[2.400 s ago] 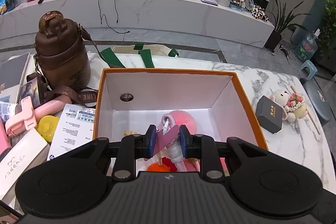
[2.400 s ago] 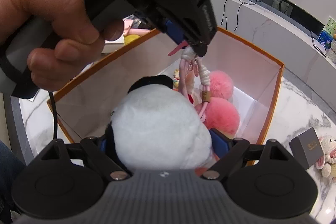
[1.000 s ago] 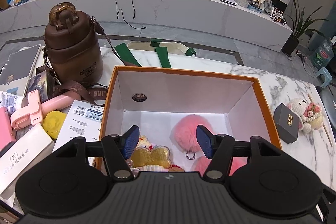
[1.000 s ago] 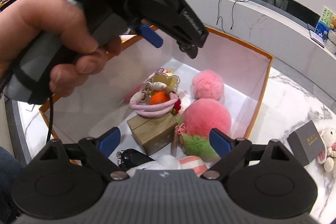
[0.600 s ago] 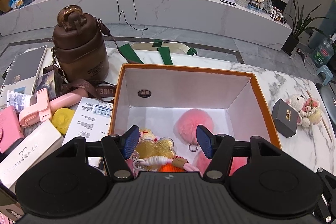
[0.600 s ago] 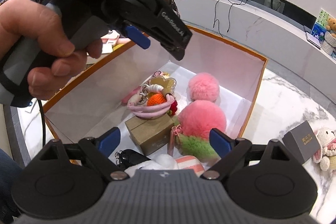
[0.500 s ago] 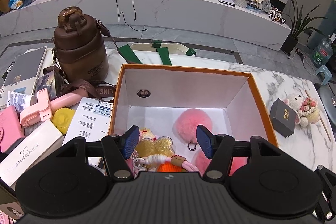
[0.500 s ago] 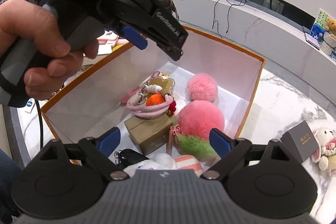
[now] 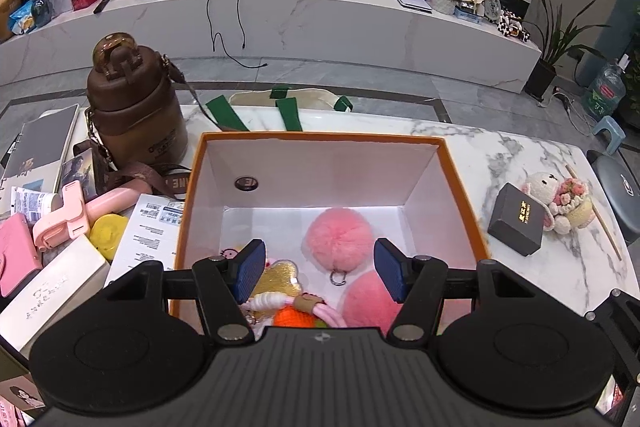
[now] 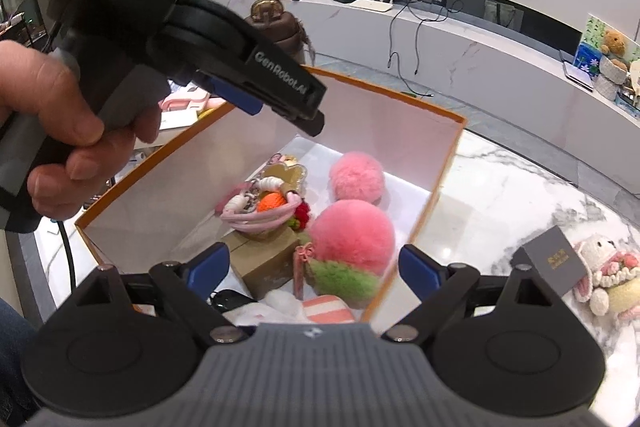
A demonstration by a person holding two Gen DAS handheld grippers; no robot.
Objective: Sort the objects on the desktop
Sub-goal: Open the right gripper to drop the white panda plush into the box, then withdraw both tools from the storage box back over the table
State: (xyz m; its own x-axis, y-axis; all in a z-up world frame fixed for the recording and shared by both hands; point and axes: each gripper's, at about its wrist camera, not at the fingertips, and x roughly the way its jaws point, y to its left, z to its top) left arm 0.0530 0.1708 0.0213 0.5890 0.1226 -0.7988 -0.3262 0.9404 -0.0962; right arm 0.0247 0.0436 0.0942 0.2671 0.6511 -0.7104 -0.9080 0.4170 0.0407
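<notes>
1. Right in front of both cameras, the left gripper (image 9: pixel 318 269) and the right gripper (image 10: pixel 314 269) hang over the near edge of the orange box (image 9: pixel 320 137), each with its jaws spread wide and nothing between the pads; empty claws tilted down over the box suggest a drop-off is finished and the next pick is due
2. Just below them, on the box floor, lie the sorted things: a brown carton (image 10: pixel 266 261), a pink cord keychain (image 10: pixel 260 209) with a gold charm (image 9: pixel 280 277), a large pink pompom (image 10: pixel 354 233) with a green tuft, and a smaller pink pompom (image 9: pixel 338 237) nearer the far wall; they sit bunched toward the near end, likely where each was let go
3. Beside the box on the marble table (image 9: pixel 520 163), unsorted things wait: the black gift box (image 9: pixel 516 219) and crochet bunny (image 9: pixel 558 201) well apart on the right, a pink phone holder (image 9: pixel 86 213) and yellow disc (image 9: pixel 108 233) on the left
4. Farther back, the brown bottle (image 9: pixel 134 107) stands upright by the box's far left corner
</notes>
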